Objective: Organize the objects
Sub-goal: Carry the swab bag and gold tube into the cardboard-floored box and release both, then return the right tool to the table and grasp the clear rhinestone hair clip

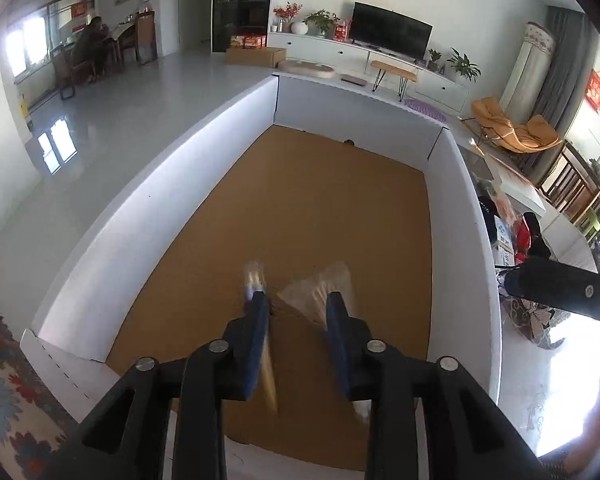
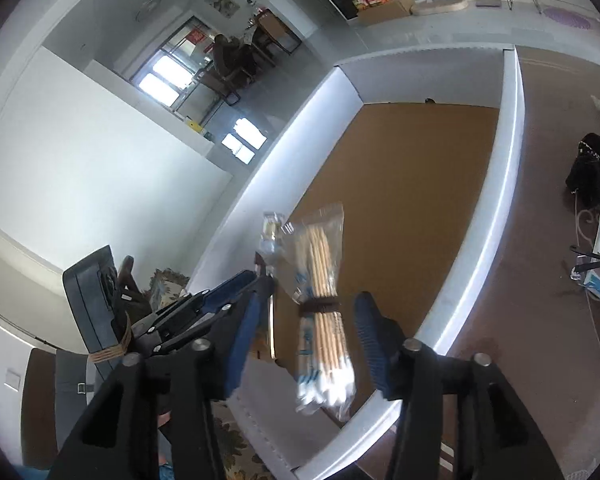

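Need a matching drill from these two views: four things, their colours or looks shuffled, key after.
Things:
1. cotton swab packet
2. television
3. lounge chair
4. box wall

Looks:
A. orange
B. white
C. black screen
D. clear wrap with a brown band

Pairs: 1-D, 2-C, 3-A, 4-B

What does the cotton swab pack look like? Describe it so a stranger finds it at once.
Find the big white-walled box with the brown floor; over its near end the right hand-held gripper stands open. Between its fingers is the cotton swab pack: a clear bag of long wooden sticks, white-tipped, with a dark band round it, unlike the small clear packet beside it.
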A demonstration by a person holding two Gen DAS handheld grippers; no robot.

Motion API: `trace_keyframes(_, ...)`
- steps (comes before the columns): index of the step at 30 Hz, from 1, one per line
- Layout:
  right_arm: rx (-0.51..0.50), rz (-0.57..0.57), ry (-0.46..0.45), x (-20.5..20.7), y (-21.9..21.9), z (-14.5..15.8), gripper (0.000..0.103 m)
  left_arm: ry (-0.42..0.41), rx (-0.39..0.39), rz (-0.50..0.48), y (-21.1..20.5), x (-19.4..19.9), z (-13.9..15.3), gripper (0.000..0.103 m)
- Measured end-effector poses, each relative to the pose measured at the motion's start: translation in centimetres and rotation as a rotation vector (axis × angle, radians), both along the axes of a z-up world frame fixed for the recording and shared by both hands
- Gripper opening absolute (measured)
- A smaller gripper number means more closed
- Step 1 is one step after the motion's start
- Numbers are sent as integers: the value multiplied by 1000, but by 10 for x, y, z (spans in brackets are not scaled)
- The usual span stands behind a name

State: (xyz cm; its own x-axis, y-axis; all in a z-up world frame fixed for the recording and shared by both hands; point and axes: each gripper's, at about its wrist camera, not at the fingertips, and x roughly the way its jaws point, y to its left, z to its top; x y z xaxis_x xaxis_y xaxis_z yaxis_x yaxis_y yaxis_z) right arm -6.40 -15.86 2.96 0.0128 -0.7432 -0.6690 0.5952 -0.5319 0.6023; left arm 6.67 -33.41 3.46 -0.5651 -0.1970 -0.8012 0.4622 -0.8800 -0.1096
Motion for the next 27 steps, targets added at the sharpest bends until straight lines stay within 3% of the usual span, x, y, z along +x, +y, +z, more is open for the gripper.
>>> trace_keyframes(2, 5, -45, 47, -3, 19, 2, 65, 25, -17, -8, 13, 2, 3, 65)
trace_keyframes(6, 76, -185, 225, -1, 89, 4, 84, 106, -12, -141, 57, -6, 24, 66)
trace_keyframes(10, 289, -431, 443, 24, 188, -21, 92, 196, 68, -393, 139, -11, 51, 69)
trace_keyframes(11, 349, -479, 462, 34, 219, -29, 92, 202, 84, -456, 160, -13, 54, 75)
trace_keyframes(13, 458, -539, 435, 43, 257, -53, 92, 191, 108, -579, 206, -16, 51, 87)
trace_keyframes(17, 538, -615, 360, 57, 299, -72, 92, 104, 63, -702, 275, -31, 13, 89)
trace_keyframes(20, 523, -657, 299, 58, 316, -86, 92, 30, 33, -690, 293, -48, -29, 89)
trace_keyframes(23, 532, -652, 312, 53, 319, -95, 93, -38, 45, -641, 288, -65, -68, 89)
trace_keyframes(27, 571, -637, 337, 49, 317, -111, 103, -66, 23, -594, 276, -68, -92, 88)
